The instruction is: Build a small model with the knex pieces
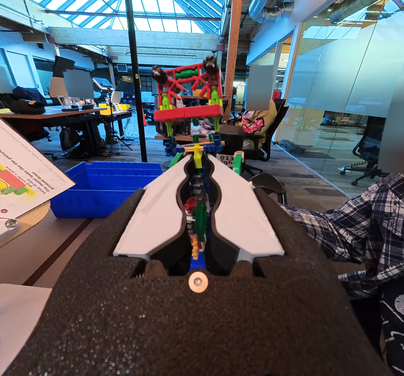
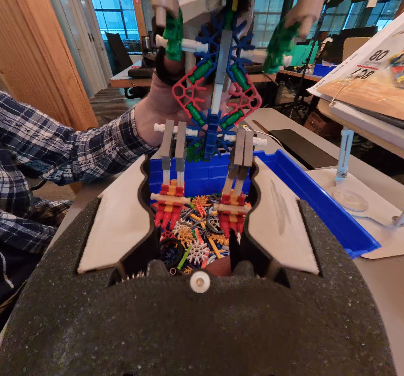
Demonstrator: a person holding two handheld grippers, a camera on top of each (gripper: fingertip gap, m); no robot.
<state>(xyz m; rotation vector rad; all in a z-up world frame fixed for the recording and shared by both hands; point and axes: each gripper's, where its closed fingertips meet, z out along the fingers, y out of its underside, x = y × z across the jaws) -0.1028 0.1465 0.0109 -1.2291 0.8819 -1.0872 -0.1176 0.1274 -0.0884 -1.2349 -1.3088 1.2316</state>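
- Multicoloured plastic rod-and-connector model (image 2: 215, 94) hangs above my blue plastic bin (image 2: 310, 193), nipped tight at its middle by my left claw (image 1: 198, 193) so both red-footed legs dangle free.
- My right claw (image 2: 200, 201) gapes wide, empty, flanking those two legs.
- Loose pieces (image 2: 196, 241) fill the bin.
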